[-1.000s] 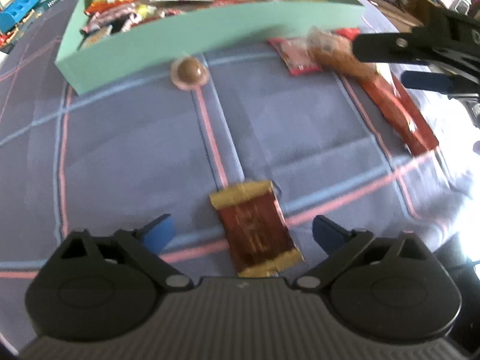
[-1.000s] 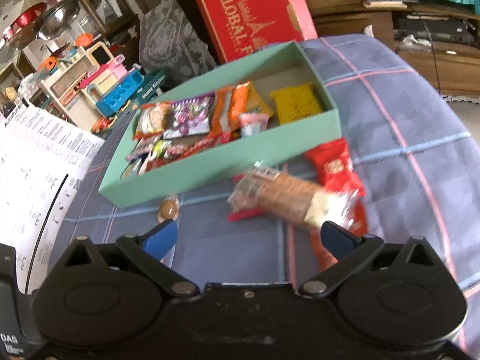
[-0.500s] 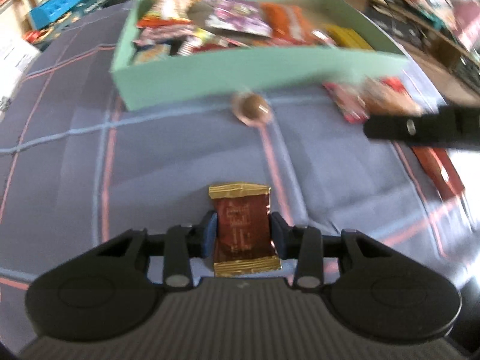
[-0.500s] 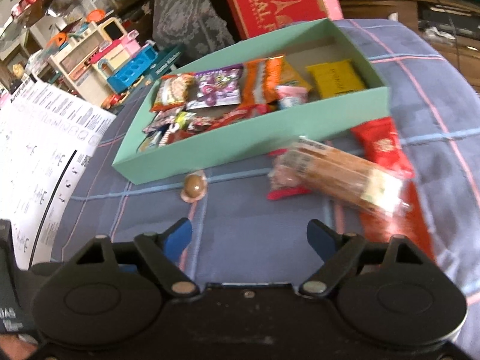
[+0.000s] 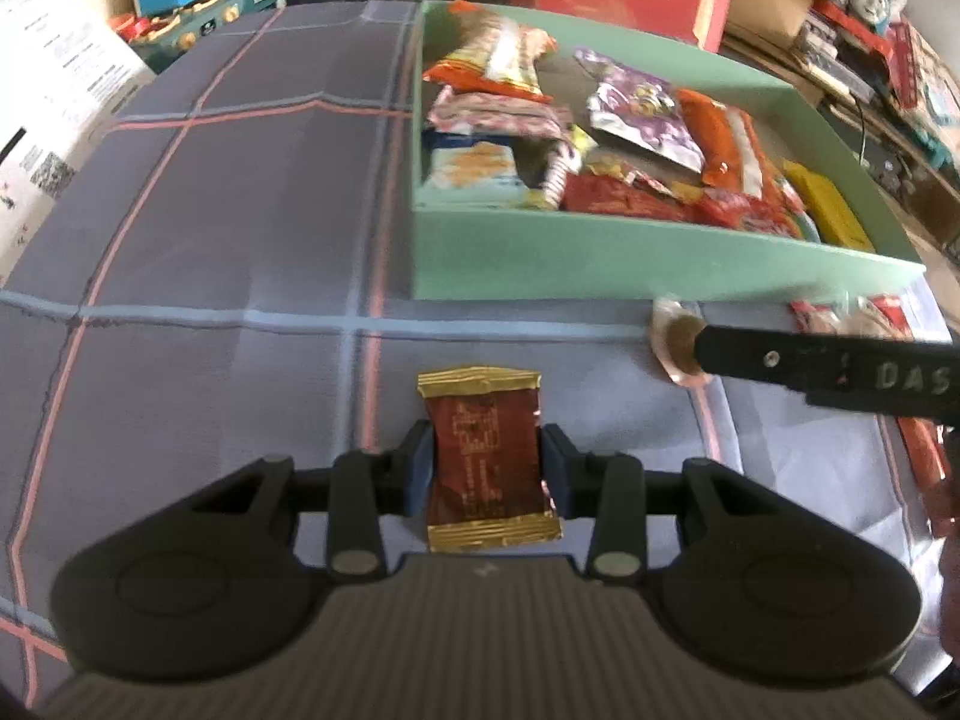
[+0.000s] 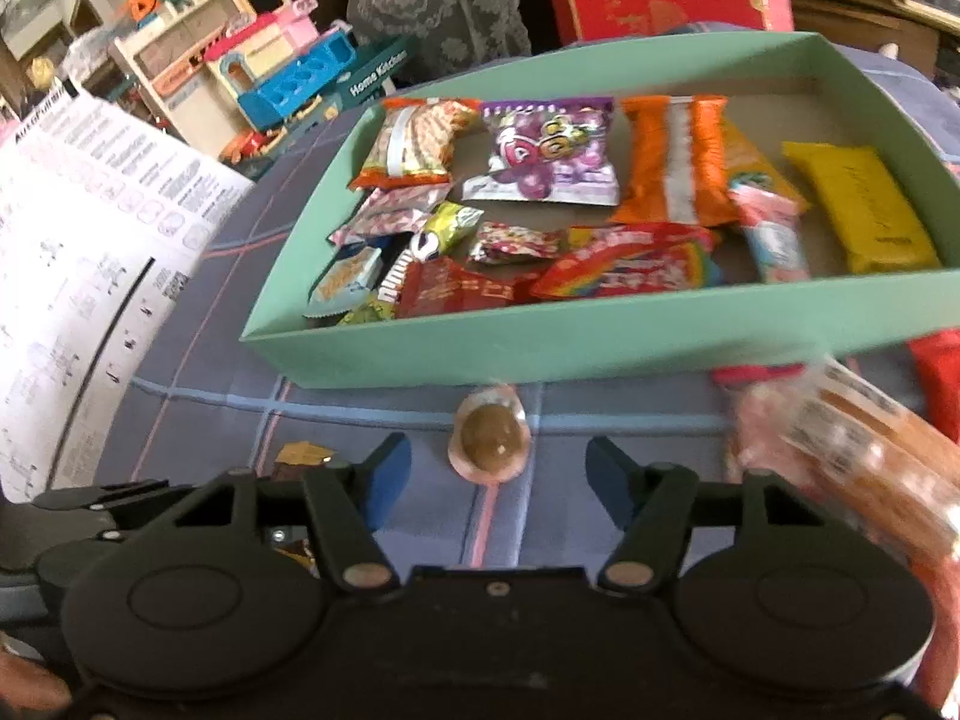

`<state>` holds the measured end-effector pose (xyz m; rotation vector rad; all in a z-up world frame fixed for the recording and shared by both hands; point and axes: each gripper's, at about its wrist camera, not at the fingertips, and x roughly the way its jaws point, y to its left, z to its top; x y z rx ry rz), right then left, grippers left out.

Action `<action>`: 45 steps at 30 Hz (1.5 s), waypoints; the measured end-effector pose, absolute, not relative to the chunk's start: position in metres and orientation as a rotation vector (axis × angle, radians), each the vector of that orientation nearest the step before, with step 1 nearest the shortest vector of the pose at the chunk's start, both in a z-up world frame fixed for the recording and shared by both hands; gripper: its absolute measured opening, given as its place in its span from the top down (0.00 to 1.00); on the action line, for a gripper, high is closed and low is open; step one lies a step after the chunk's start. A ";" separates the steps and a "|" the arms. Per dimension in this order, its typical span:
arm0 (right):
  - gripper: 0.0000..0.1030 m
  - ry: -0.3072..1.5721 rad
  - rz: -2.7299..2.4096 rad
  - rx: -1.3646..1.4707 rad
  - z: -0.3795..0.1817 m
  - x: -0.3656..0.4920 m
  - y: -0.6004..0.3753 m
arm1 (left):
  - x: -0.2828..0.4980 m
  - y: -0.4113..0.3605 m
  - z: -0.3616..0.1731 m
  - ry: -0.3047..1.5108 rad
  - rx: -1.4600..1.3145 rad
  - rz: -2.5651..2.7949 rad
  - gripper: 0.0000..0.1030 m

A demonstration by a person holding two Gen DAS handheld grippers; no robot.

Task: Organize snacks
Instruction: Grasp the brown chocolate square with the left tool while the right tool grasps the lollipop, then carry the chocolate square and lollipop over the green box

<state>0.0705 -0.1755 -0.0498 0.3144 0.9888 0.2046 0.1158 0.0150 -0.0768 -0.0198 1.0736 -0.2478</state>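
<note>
While the left tongs (image 5: 487, 468) pinch a dark red sachet (image 5: 487, 459) with gold ends by its two long sides, their blue pads touching the wrapper, the sachet hangs just above the checked cloth (image 5: 228, 228) of the table. In the left wrist view a mint box (image 5: 648, 264) sits at one o'clock from the sachet, its near wall well apart from it. The box is packed with snacks: at its left end an orange and white bag (image 6: 414, 141), then a purple bag (image 6: 549, 150), then an orange pack (image 6: 678, 159), and at the right end a yellow pack (image 6: 864, 207); smaller red wrappers crowd the near wall.

A round brown sweet (image 6: 489, 441) in a clear wrapper lies on the cloth just beside the box's near wall. The right tongs (image 6: 498, 474) have just been closing and now stand apart on either side of the sweet, at nine and three o'clock from it, with the pads not touching it; the sweet sits slightly ahead of the tips. In the left wrist view one black finger of the right tongs reaches in from three o'clock and covers part of the sweet.

At three o'clock from the sweet a biscuit pack (image 6: 852, 450) lies blurred on the cloth, with a red wrapper (image 6: 939, 366) behind it at the frame edge.
</note>
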 end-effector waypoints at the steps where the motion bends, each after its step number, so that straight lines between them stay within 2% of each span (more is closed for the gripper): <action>1: 0.45 0.989 0.207 0.302 -0.052 0.071 -0.173 | 0.118 0.017 -0.077 1.072 -0.030 -0.248 0.63; 3: 0.51 0.999 0.221 0.279 -0.055 0.077 -0.166 | 0.122 0.019 -0.078 1.068 -0.045 -0.248 0.63; 4: 0.60 1.004 0.230 0.266 -0.058 0.078 -0.162 | 0.124 0.019 -0.078 1.066 -0.049 -0.247 0.63; 5: 0.63 1.012 0.239 0.245 -0.060 0.080 -0.158 | 0.124 0.019 -0.079 1.064 -0.053 -0.246 0.63; 10: 0.68 0.981 0.251 0.114 -0.062 0.078 -0.143 | 0.127 0.019 -0.080 1.056 -0.066 -0.242 0.62; 19: 0.67 0.958 0.254 0.060 -0.064 0.083 -0.135 | 0.127 0.018 -0.080 1.056 -0.076 -0.231 0.61; 22: 0.71 0.929 0.263 -0.013 -0.065 0.077 -0.130 | 0.128 0.019 -0.080 1.058 -0.080 -0.229 0.61; 31: 0.72 0.949 0.224 0.109 -0.055 0.058 -0.160 | 0.116 0.018 -0.074 1.062 -0.082 -0.247 0.63; 45: 0.72 0.841 0.230 0.261 0.002 0.032 -0.206 | 0.104 -0.013 -0.008 0.949 -0.030 -0.372 0.63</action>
